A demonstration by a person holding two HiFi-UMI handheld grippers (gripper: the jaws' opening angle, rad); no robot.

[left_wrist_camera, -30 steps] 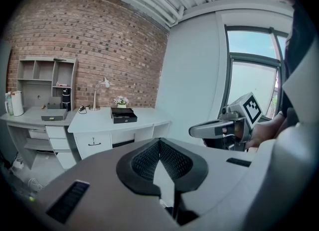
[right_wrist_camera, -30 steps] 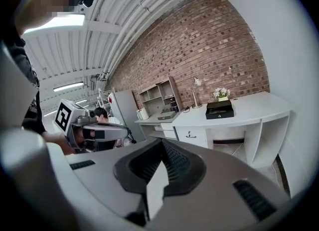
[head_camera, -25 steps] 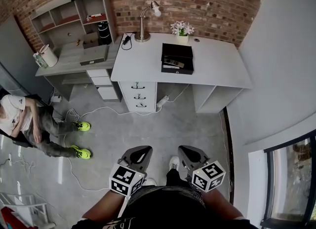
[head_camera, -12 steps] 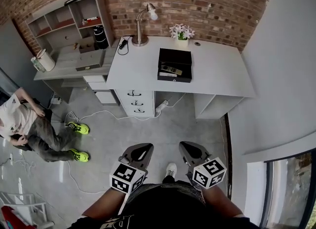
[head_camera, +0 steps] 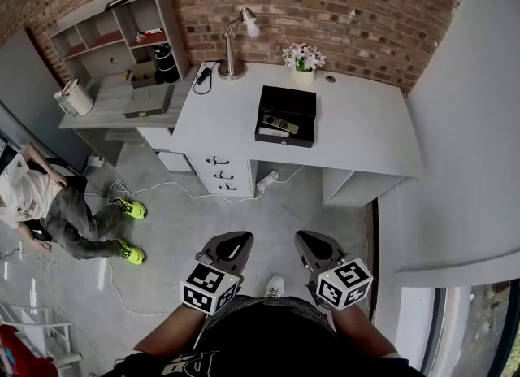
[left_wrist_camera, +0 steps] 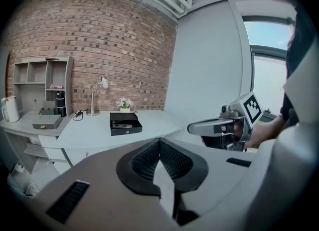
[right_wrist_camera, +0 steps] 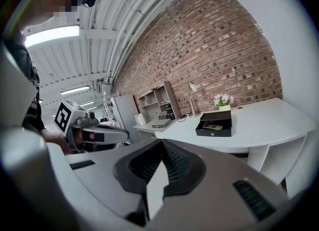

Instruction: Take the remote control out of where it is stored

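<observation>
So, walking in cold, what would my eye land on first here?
Probably the open black box on the white desk against the brick wall, with a remote control lying inside it. Next, the left gripper and right gripper low in the head view, both shut and empty, far from the desk. At the left, a seated person wears neon-yellow shoes.

Bright, even light from a window and ceiling strip; fisheye edges bend and darken.
</observation>
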